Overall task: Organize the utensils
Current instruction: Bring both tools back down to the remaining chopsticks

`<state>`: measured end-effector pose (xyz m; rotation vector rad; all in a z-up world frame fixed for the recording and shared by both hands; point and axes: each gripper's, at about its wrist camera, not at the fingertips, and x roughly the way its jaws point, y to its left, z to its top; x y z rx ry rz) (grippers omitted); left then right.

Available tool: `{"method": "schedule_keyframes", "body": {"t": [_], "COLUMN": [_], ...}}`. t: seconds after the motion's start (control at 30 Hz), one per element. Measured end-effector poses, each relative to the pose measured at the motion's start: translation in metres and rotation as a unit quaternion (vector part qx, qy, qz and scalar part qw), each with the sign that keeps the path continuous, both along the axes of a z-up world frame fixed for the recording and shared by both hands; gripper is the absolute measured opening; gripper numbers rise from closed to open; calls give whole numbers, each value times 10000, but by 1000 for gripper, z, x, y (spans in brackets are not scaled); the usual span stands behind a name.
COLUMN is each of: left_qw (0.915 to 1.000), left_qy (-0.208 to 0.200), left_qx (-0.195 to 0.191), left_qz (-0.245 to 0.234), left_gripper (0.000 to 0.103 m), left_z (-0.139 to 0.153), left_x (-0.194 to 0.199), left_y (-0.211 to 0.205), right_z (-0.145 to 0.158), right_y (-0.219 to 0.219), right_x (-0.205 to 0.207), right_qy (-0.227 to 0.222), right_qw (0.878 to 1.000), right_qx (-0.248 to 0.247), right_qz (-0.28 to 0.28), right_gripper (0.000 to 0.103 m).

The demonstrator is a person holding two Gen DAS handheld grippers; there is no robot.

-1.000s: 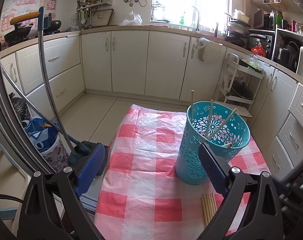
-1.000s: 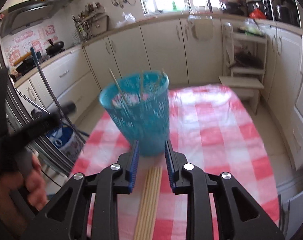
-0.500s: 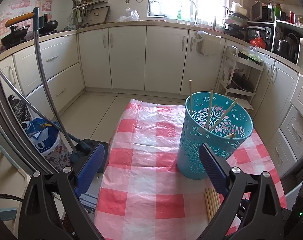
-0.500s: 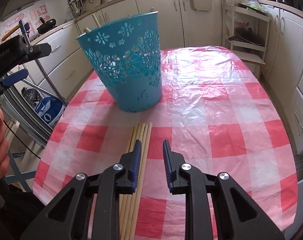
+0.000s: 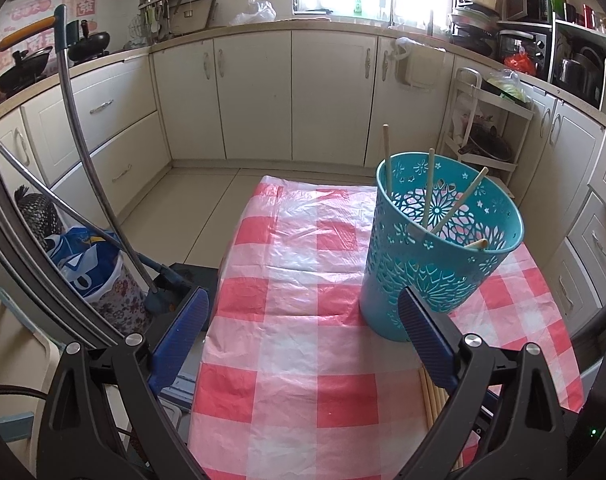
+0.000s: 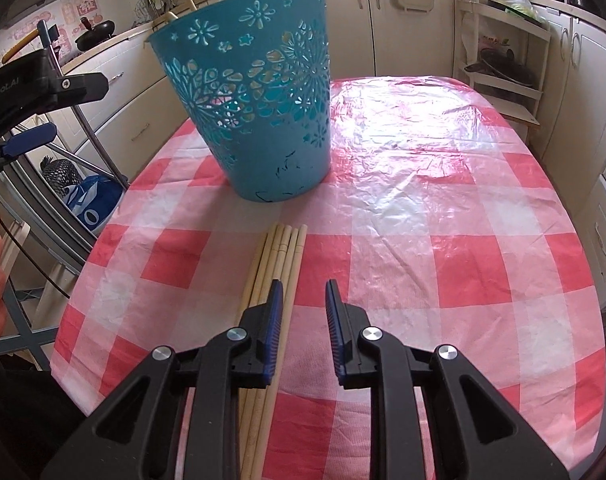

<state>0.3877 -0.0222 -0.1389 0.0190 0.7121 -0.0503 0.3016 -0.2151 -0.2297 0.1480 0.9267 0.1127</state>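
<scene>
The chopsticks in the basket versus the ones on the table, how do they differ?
The chopsticks in the basket stand leaning and splayed apart, ends above the rim; the chopsticks on the table lie flat, packed side by side, just in front of the teal basket. Both sets look like the same pale wood.

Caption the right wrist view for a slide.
Right gripper, empty, low beside loose wooden chopsticks on red-checked tablecloth, perforated teal plastic basket behind.
</scene>
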Motion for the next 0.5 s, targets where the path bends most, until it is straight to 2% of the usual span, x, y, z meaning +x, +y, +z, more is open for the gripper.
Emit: {"method": "schedule_keyframes", "body": {"t": [0.5], "left_qw": [9991], "left_qy": [294], "left_qx": [254], "left_qz": [-189], "left_gripper": [92], "left_z": [-16], "left_x": [1], "left_y": [-12], "right_z": [-15], "right_y": [10], "right_x": [13], "right_qy": [138], "right_qw": [9993], "right_qx": [-337], "right_qz": [51], "right_gripper": [15]}}
